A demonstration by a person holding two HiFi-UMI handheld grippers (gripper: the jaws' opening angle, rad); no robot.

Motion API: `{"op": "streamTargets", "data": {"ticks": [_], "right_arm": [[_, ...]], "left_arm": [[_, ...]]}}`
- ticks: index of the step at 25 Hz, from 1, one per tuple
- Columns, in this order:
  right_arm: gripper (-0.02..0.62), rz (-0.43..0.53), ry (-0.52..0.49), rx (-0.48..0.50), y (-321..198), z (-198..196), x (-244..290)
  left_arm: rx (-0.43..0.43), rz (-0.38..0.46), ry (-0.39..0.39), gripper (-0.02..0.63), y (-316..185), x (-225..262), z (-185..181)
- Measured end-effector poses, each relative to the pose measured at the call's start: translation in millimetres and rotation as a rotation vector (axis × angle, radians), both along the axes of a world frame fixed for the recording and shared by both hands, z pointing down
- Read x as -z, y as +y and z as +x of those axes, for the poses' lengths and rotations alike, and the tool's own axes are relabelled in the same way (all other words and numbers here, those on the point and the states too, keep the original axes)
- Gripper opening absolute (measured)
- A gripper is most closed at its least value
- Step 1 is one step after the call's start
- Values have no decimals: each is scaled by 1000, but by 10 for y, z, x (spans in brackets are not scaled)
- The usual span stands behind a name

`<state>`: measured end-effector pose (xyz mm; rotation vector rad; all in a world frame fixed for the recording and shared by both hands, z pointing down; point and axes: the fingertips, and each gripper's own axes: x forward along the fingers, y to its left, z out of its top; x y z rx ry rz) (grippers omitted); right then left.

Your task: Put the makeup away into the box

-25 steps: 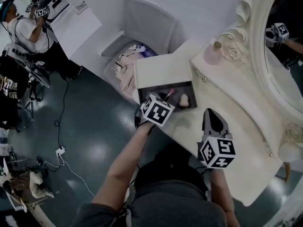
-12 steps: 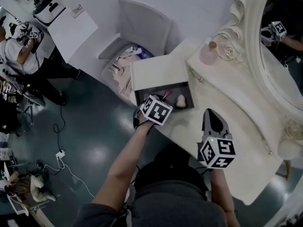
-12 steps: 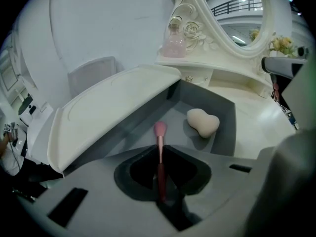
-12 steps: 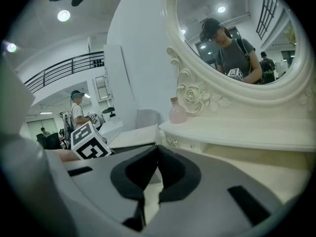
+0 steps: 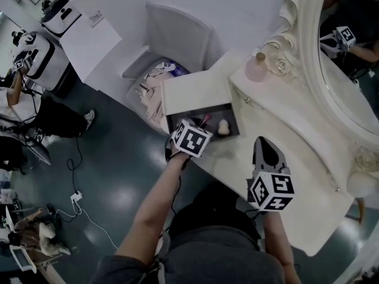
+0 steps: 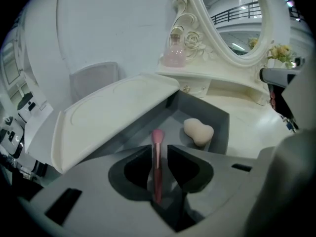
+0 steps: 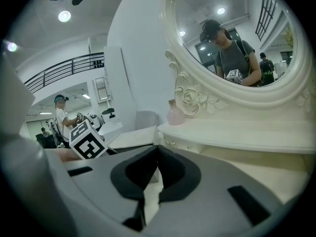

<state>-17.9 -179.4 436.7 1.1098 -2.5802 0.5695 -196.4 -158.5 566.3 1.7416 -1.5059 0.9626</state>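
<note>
Brush [image 6: 157,144] lies between the left gripper [image 6: 159,151] jaws, head aimed into the open box [image 6: 219,127]. Jaws are opening, with a gap on the brush's right side, so I read this as a release. Sponge [image 6: 198,131] sits far right inside, clear of the brush. Lid [image 6: 113,112] walls off the left; the near edge is free for backing out. Right gripper [image 7: 158,149] is closed and empty, parked over the vanity top [image 7: 256,132].

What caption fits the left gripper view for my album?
Left gripper jaws opening around a pink brush over the grey box holding a beige sponge.
</note>
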Motion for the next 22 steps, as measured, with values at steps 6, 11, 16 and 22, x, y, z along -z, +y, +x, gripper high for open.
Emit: {"op": "streamTargets", "data": {"ticks": [6,11,16,22], "right_arm": [[5,12,-9,1,19,45,41],[5,29,-14,-12,66,125,118],[5,50,-18,-46,109,264,203],[5,84,-17,-103,152,481,317]], "left_arm": [[36,167,-32,87,-84,405,13],[43,303,-29,87,-115,748,93],[16,411,-12,86,-112,1055,311],[-6,549,25,48,-117,1348,568]]}}
